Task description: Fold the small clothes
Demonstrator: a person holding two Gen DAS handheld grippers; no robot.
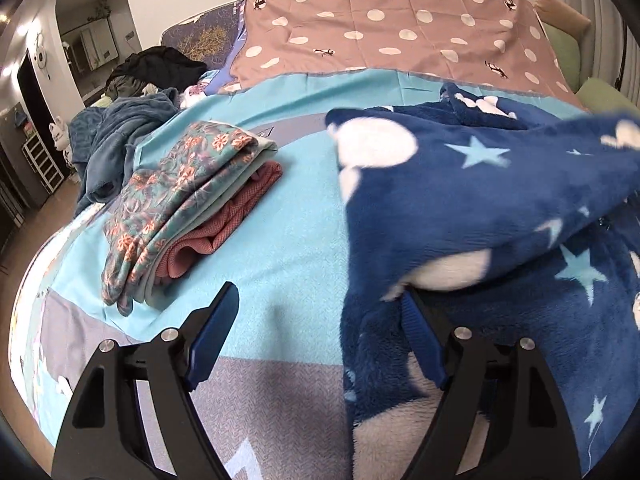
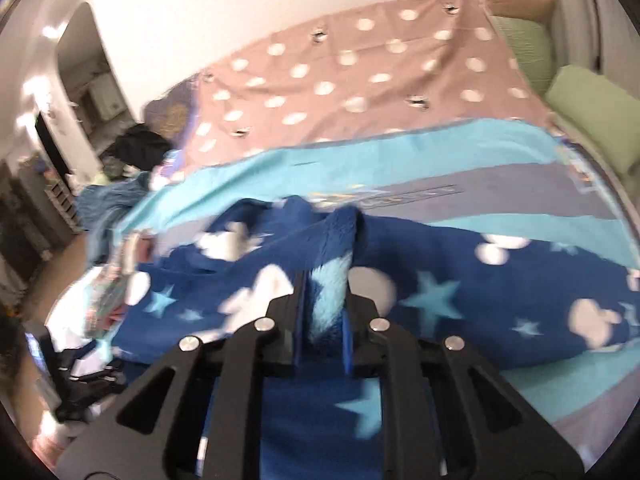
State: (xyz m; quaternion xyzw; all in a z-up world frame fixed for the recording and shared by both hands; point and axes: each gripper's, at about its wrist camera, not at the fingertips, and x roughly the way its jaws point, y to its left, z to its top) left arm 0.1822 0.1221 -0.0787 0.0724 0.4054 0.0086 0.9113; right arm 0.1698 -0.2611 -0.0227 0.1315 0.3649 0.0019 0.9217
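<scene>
On a bed spread with a turquoise-and-grey blanket, the right gripper is clamped on a raised fold of a navy fleece garment printed with stars and white shapes. The left gripper stands with fingers apart, its right finger under the fleece's edge, beside a folded stack topped by a floral garment.

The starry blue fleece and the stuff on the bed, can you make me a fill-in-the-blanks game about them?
1. The blue fleece garment has white blobs and pale blue ____ on it.
2. The right gripper is ____ on the fleece.
3. The left gripper has its jaws ____.
4. The floral garment lies on top of a folded ____ one.

Missing words: stars; shut; open; pink
</scene>
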